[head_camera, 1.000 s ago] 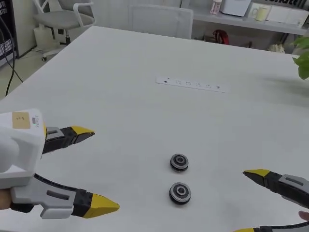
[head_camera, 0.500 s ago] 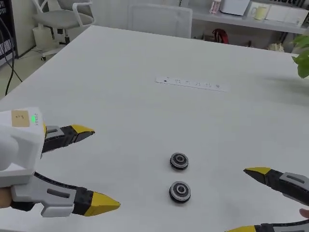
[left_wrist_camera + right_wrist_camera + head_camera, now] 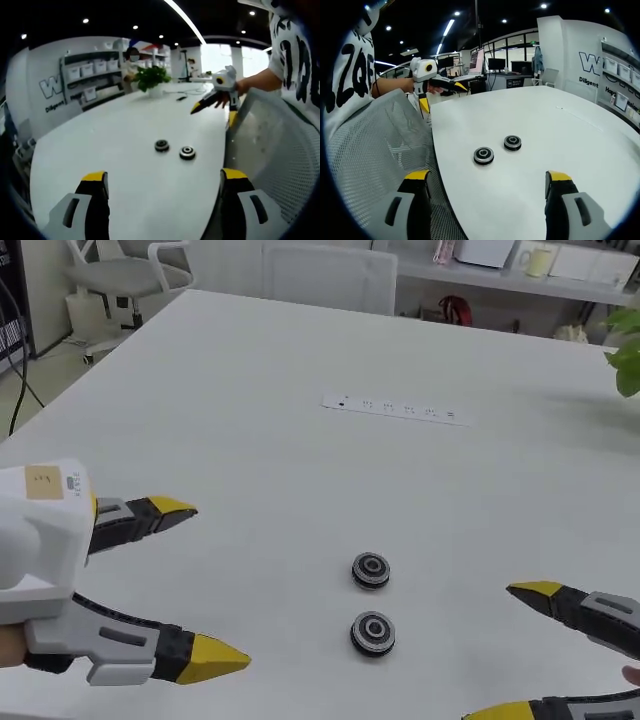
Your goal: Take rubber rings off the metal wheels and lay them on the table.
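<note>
Two small metal wheels with black rubber rings lie flat on the white table (image 3: 300, 370). The far wheel (image 3: 371, 571) (image 3: 161, 145) (image 3: 512, 143) and the near wheel (image 3: 373, 634) (image 3: 188, 152) (image 3: 483, 155) are a short gap apart. My left gripper (image 3: 210, 585) (image 3: 163, 175) hovers open to their left, nothing between its yellow-tipped jaws. My right gripper (image 3: 495, 650) (image 3: 488, 175) is open to their right, also holding nothing. Each gripper also appears in the other's view: the right gripper (image 3: 215, 95) and the left gripper (image 3: 432, 82).
A white power strip (image 3: 395, 409) lies further back on the table. A green plant (image 3: 625, 360) stands at the far right edge. Office chairs (image 3: 120, 280) sit beyond the far side. A mesh chair back (image 3: 380, 145) is by the near table edge.
The right gripper's lower jaw has come slightly further into the head view. The wheels and the left gripper have not moved.
</note>
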{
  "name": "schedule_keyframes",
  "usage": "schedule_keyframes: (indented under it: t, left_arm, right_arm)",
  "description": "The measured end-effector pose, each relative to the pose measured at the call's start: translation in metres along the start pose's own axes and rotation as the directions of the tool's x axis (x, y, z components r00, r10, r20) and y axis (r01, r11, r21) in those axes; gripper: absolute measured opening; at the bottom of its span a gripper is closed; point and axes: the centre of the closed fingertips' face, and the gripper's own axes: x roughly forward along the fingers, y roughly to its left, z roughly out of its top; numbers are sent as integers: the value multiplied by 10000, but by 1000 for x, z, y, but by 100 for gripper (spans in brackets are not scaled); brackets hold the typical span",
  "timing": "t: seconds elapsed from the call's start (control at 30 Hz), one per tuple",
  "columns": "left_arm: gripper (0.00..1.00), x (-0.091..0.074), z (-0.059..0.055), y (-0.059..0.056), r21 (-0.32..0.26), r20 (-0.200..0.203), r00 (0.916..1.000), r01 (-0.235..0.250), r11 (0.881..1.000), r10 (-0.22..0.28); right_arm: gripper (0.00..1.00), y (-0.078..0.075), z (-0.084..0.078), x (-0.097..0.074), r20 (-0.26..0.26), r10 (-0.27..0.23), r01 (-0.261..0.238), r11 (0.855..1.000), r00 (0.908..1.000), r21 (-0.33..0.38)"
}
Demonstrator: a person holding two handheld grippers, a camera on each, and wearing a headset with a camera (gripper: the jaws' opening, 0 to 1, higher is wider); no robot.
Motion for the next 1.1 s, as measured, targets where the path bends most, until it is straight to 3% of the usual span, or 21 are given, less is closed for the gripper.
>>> schedule_keyframes:
  t: [0.8,1.1]
  left_arm:
    - [91,12,-4,4,109,-372,9984,422,9990,-418]
    - [88,20,-6,7,79,-516,9961,722,9974,-717]
  right_arm:
    - [85,-4,-2,11,139,170,-168,9997,9998,-148]
    - [80,-13,2,17,335,185,-181,9998,9993,-115]
